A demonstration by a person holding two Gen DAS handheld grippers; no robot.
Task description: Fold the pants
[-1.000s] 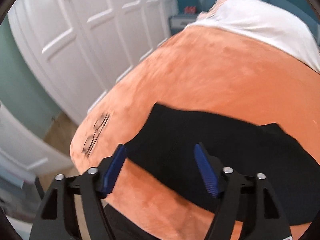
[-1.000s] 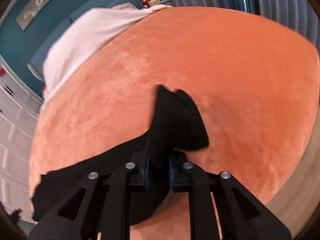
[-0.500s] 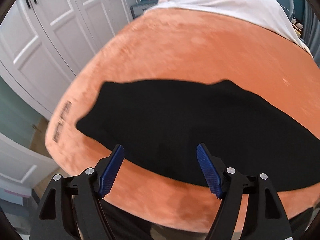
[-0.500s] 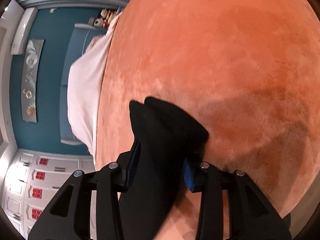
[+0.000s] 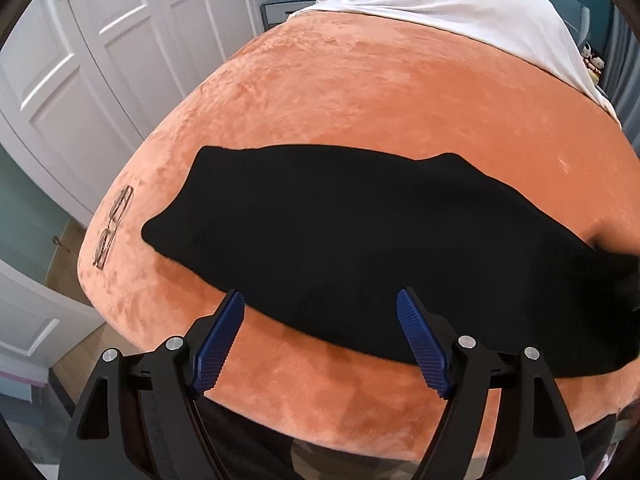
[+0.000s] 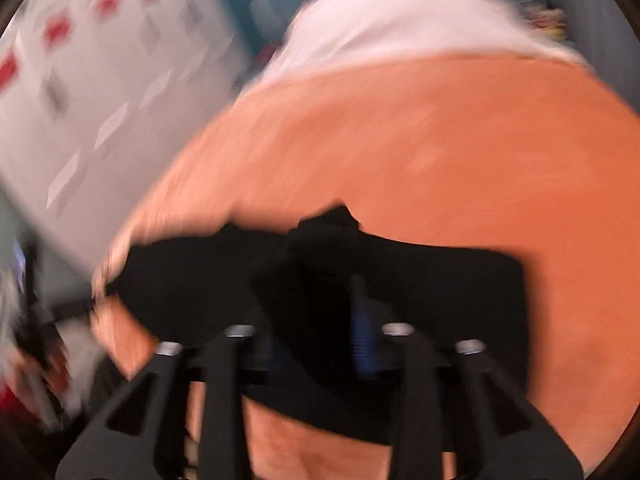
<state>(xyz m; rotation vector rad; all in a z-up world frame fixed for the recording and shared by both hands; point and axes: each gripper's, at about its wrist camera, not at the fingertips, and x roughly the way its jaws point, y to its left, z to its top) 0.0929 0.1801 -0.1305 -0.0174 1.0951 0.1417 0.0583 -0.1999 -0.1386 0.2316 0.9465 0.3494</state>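
The black fabric pants (image 5: 360, 236) lie flat in a long strip across the orange plush bed cover (image 5: 400, 92), near its front edge. The left gripper (image 5: 320, 324) hovers above this edge, jaws spread wide and empty. The right gripper (image 6: 316, 316) has just been opening its jaws; black cloth is between them, but the blurred picture hides any pinching.

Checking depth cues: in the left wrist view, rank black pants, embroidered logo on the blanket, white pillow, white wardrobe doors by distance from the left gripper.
1. Black pants, just ahead of the open left gripper.
2. Dark embroidered logo, on the orange blanket's left edge.
3. White pillow and white wardrobe doors: too close to call.
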